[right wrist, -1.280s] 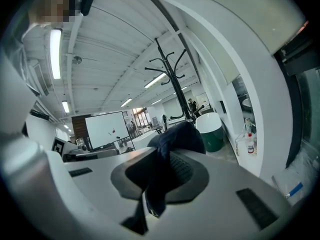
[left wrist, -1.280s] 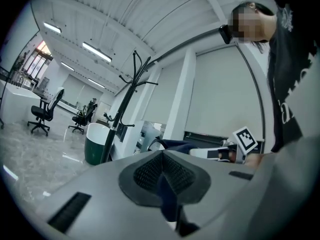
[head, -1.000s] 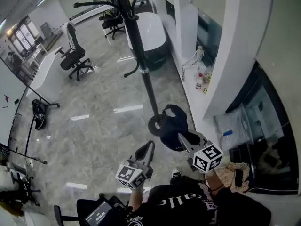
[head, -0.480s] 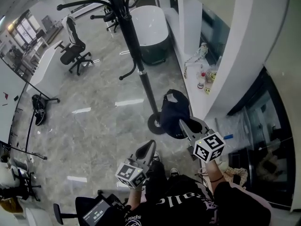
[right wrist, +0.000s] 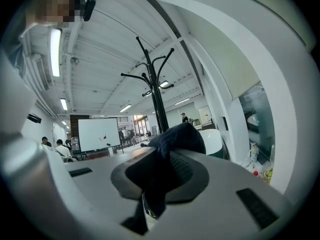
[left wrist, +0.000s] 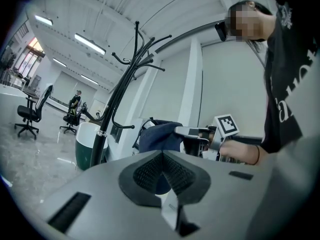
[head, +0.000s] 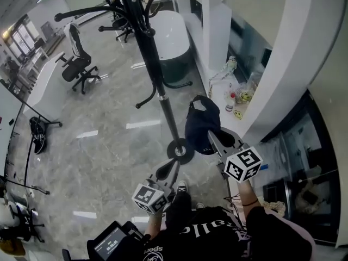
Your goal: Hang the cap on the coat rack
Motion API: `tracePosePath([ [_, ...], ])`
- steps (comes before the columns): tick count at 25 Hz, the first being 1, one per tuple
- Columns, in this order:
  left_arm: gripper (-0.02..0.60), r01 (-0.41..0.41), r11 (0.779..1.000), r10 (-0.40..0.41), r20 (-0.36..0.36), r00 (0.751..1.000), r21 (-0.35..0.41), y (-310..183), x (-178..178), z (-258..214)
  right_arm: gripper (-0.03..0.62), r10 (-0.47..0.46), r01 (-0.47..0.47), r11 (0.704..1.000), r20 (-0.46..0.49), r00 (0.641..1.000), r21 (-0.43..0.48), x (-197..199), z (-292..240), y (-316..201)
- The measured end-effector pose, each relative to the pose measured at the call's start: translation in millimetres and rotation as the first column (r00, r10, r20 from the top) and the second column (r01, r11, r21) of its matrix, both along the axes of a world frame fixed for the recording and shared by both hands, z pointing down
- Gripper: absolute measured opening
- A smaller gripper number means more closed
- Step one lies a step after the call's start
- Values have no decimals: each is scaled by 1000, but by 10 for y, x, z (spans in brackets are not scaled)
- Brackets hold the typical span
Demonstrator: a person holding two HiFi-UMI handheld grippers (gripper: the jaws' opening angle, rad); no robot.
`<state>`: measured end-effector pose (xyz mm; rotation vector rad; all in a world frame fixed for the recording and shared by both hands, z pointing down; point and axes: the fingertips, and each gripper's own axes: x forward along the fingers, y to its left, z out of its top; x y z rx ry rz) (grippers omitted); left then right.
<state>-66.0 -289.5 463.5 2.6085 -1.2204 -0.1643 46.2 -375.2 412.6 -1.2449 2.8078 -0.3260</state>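
The left claw (head: 172, 167) is carrying nothing. Its ribbed pads are closed against each other with no cloth between them. It sits low and to the side, probably held in reserve to steady or spread the cap later.

Ahead of that claw and a little to its right stands the coat rack (head: 155, 64), a black pole on a round base (head: 179, 150) set on the glossy floor (head: 109, 145). A lower hook (head: 144, 101) curls out partway up the pole. The upper hooks (head: 89, 11) branch out well above both claws, so there is height to gain before anything can be hung.

To the right of the pole is the cap (head: 200, 125), dark blue and not yet on the rack. It hangs just beyond the tip of the right claw (head: 213, 137) and close beside the pole without touching it. That claw is nearly closed and pinches a fold of the cap's fabric between its pads. The rest of the crown bulges forward and up past the jaws. Holding it by the edge this way leaves the hollow of the cap free, which should help it drop over a hook end.

Further right of that claw, a white ledge (head: 217, 99) holds a few small items and plays no part in the task.
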Motion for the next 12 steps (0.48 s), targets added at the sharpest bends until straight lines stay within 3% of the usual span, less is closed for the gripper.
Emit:
tracePosePath([
  [6, 5, -18, 1000, 18, -1, 1000, 21, -483, -225, -79, 57, 24, -24, 1000, -3, 1000, 20, -138, -95, -587],
  [12, 5, -32, 999, 32, -10, 999, 26, -786, -396, -102, 57, 84, -83, 996, 12, 996, -45, -99, 67, -1176],
])
